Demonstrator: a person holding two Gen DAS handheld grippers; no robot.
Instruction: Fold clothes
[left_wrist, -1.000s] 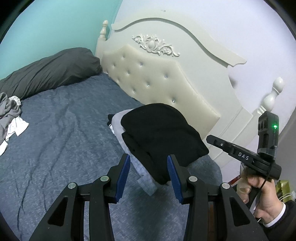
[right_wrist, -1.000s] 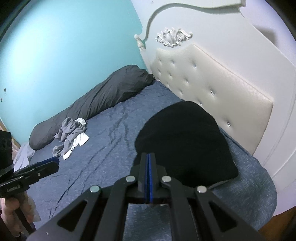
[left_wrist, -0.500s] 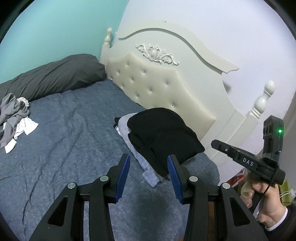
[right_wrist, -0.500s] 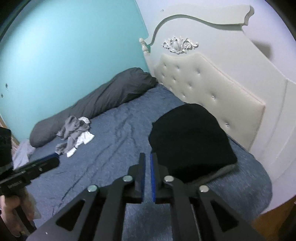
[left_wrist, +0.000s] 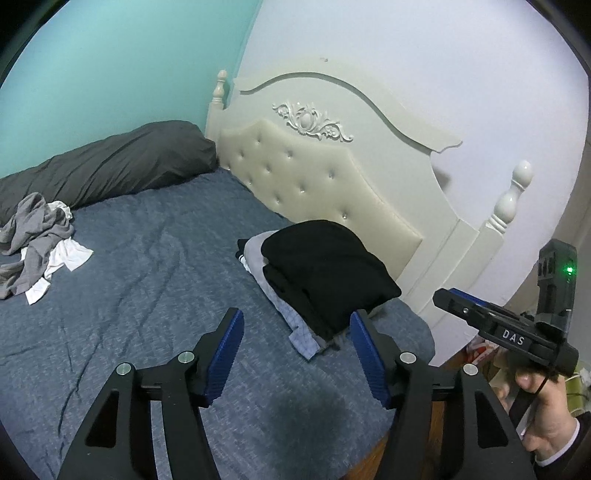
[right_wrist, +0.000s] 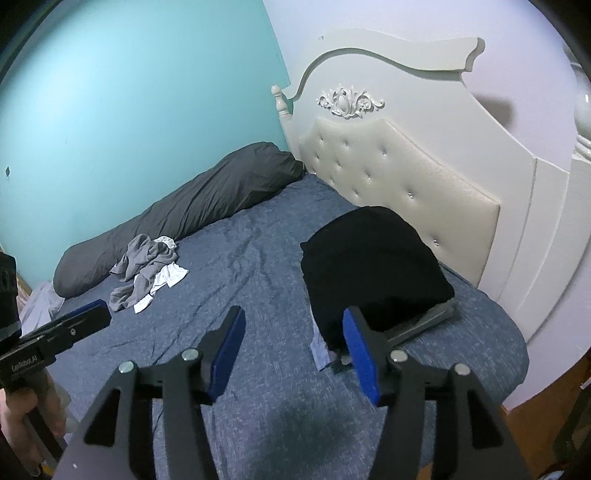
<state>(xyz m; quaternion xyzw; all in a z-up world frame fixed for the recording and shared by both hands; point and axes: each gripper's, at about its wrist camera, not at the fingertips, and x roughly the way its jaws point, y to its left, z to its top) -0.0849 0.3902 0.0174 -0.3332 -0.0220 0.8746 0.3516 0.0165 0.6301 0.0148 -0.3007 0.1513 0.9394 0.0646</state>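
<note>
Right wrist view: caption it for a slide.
Open right gripper over the bed, folded stack by the headboard, unfolded clothes left.

We see a bed (left_wrist: 155, 295) dressed in a rumpled blue sheet (right_wrist: 258, 280) that takes up most of the room. At its head stands a cream headboard (left_wrist: 388, 122) with a curved top, a carved ornament (left_wrist: 310, 120) at its middle and a tufted, buttoned panel (left_wrist: 314, 184) below. Turned posts with finials (left_wrist: 511, 199) close it at each end. A long dark grey pillow (left_wrist: 110, 166) lies along the far edge of the bed, against a turquoise wall (right_wrist: 129, 110). The wall behind the headboard is a pale lilac-white (left_wrist: 443, 55). Past the near corner of the bed we catch a strip of wooden floor (right_wrist: 535, 398). The light is soft and even.
</note>
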